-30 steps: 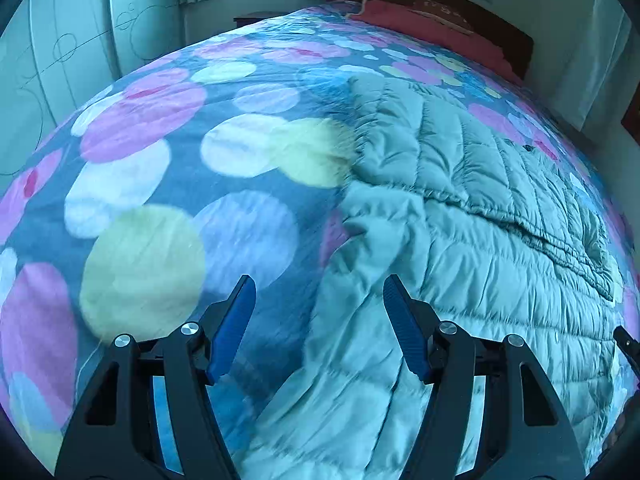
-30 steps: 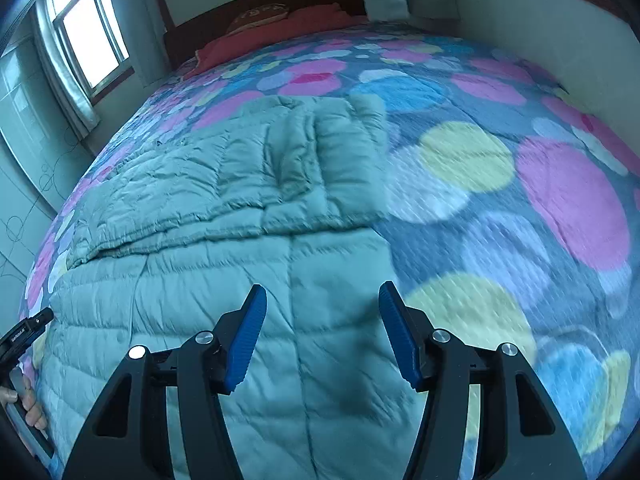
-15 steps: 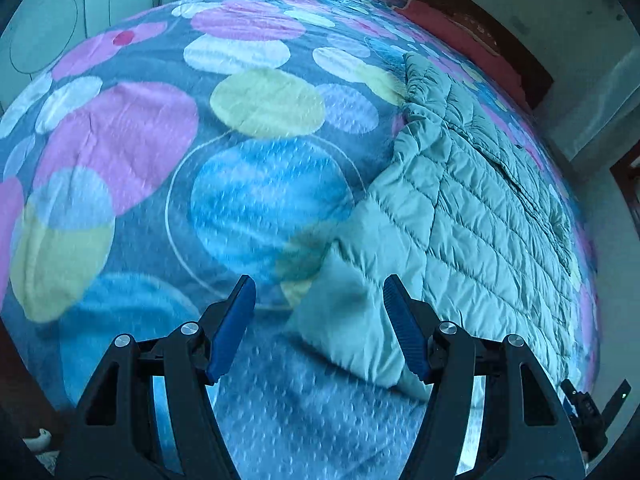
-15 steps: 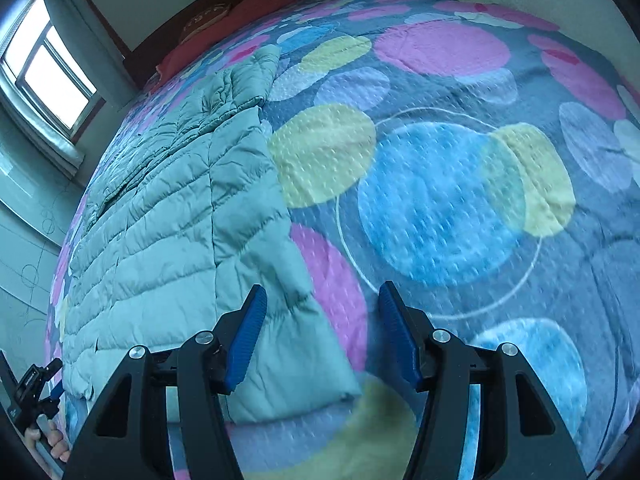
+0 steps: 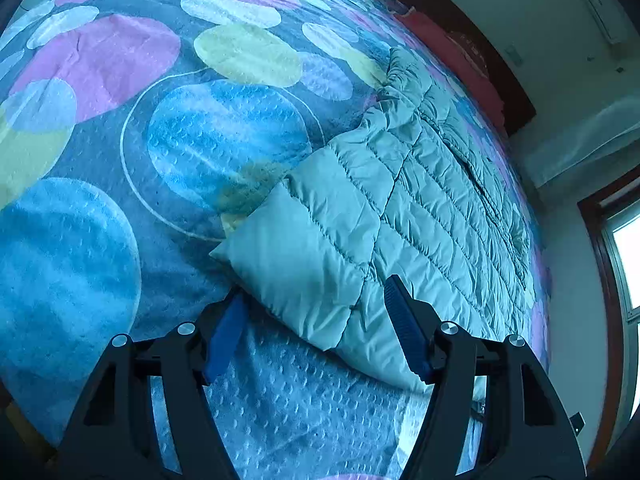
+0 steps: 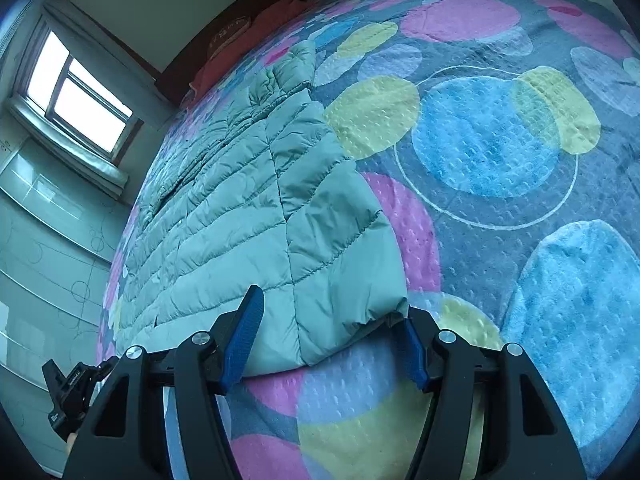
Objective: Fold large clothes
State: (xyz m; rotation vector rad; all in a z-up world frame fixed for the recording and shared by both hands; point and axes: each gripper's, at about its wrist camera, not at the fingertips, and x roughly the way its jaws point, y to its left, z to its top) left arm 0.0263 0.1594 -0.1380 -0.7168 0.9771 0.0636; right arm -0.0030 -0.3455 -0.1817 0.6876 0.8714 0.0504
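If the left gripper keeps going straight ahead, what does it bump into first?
Probably the near corner of the puffy green jacket, which lies between the left gripper's open fingers. The spotted bedspread is right underneath; depth is hard to judge.

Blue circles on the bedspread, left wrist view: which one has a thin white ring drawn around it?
The middle blue circle, beside the green quilted jacket, has the ring. The larger blue circle at the left edge has none.
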